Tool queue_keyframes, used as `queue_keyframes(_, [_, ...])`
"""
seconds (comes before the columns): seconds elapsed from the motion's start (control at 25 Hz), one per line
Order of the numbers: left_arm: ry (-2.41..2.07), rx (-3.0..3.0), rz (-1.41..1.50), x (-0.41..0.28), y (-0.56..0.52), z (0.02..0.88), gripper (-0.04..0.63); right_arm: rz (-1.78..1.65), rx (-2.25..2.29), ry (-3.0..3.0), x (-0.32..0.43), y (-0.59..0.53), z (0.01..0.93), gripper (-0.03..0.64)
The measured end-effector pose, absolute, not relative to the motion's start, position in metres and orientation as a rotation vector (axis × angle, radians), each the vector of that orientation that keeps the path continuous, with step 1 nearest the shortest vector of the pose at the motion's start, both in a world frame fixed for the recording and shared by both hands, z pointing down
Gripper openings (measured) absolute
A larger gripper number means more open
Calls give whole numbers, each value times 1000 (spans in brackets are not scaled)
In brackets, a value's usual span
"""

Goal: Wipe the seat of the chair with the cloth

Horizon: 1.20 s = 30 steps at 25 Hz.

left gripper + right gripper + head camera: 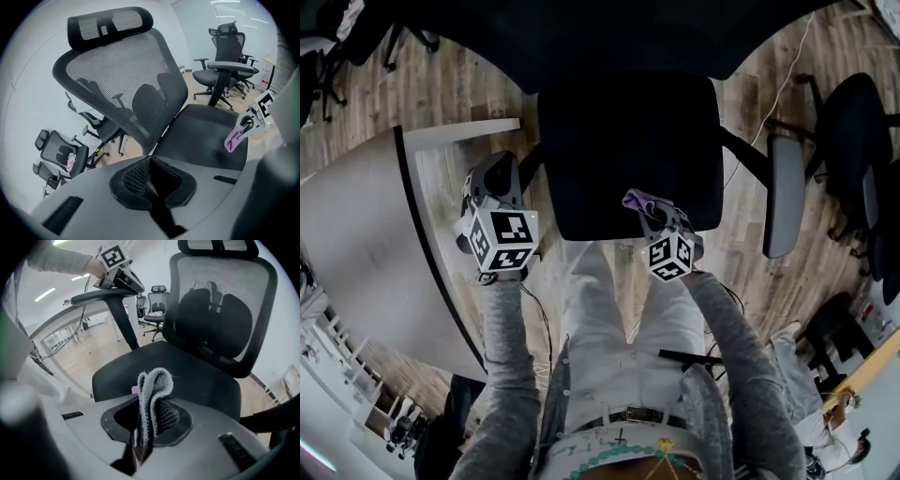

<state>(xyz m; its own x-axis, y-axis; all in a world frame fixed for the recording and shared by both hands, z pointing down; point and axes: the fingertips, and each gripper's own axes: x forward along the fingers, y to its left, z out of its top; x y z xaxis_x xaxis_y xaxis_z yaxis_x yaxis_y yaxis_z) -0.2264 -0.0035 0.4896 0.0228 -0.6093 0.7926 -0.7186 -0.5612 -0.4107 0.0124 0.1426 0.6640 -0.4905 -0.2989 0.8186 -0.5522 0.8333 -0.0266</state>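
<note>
The right gripper [146, 430] is clenched on a folded, fuzzy grey-and-lilac cloth [152, 390], held over the front edge of the black padded chair seat [628, 159]; contact cannot be told. The left gripper [152, 183] has its 2 jaws closed on nothing, by the black armrest [93, 297]. Best to press the cloth flat, then sweep overlapping strokes toward the grey mesh backrest [220, 319].

Around the work: floor, table, spare chairs.
On my feeds I see a wooden floor [769, 272] with a curved white table [356, 234] at the left and a thin white cable [780, 89] across the boards. Black office chairs [853, 141] stand at the right, a side chair [58, 150] carries something pink, and a far chair [157, 303] stands well back.
</note>
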Motion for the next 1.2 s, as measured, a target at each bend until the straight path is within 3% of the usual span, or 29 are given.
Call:
queue_keyframes(0.6, [-1336,2210,1610,-215,-2,493,-2,360,216,-2284,-165,216,670,51])
queue_keyframes(1.2, [-1295,2255,1600,-217,2,492,-2,55,31,-2202,-181,239,712,51])
